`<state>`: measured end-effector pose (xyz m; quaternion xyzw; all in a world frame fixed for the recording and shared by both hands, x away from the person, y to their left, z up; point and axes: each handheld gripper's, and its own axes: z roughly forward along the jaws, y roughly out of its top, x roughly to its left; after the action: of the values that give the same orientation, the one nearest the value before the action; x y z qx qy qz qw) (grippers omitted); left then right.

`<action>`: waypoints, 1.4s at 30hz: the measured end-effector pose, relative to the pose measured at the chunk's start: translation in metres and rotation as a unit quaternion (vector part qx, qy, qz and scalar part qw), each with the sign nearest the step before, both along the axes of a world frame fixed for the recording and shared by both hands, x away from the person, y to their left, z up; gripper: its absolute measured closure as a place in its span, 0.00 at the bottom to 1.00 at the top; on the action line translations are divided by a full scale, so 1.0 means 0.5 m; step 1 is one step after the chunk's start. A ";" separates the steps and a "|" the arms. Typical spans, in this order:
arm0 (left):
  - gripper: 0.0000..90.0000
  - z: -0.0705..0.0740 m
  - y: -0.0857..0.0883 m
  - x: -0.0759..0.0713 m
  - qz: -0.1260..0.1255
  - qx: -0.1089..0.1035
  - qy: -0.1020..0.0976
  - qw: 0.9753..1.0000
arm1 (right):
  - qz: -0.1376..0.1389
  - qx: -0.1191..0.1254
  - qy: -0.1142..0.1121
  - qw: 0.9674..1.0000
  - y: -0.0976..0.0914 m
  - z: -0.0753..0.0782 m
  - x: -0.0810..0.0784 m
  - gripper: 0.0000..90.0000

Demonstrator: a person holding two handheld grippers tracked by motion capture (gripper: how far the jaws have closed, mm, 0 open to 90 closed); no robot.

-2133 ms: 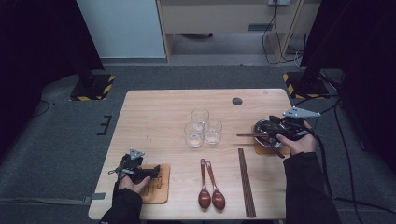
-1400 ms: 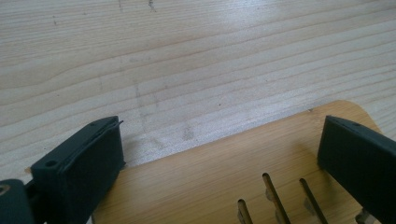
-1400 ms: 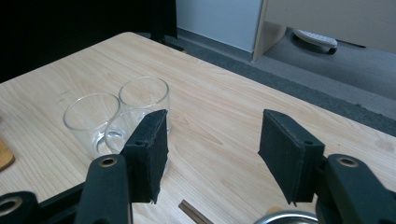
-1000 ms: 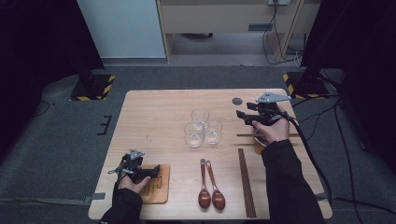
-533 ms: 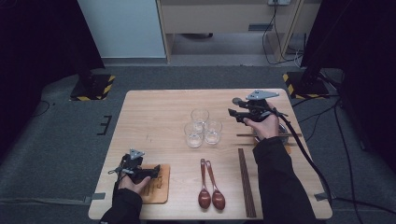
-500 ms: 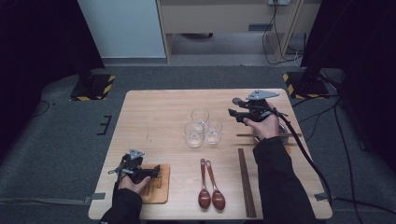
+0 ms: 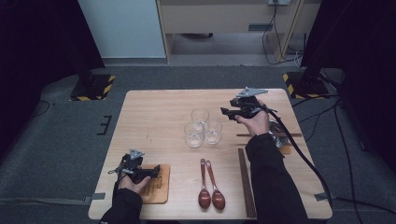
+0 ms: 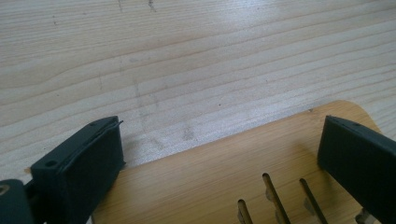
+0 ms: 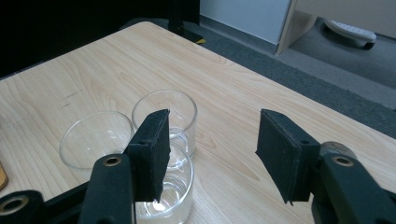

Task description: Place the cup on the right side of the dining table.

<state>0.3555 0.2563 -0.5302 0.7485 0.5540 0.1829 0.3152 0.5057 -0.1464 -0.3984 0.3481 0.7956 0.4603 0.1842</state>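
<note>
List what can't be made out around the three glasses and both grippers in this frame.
- Nearest of the glasses: right gripper view, front hidden by the right gripper's own jaw and cut by the bottom edge.
- Metal bowl: high view, mostly hidden behind the right sleeve.
- Slotted wooden board: left gripper view, cut off by the bottom edge between the left gripper's open jaws.
- Whether the glasses touch: unclear.
</note>
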 end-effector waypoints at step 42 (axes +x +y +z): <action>0.00 0.000 0.000 0.000 0.000 0.000 0.000 1.000 | 0.006 -0.043 0.077 0.996 0.055 -0.107 0.030 0.58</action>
<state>0.3556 0.2563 -0.5303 0.7485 0.5541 0.1827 0.3153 0.5208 -0.1189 -0.4521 0.3692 0.8285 0.3991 0.1345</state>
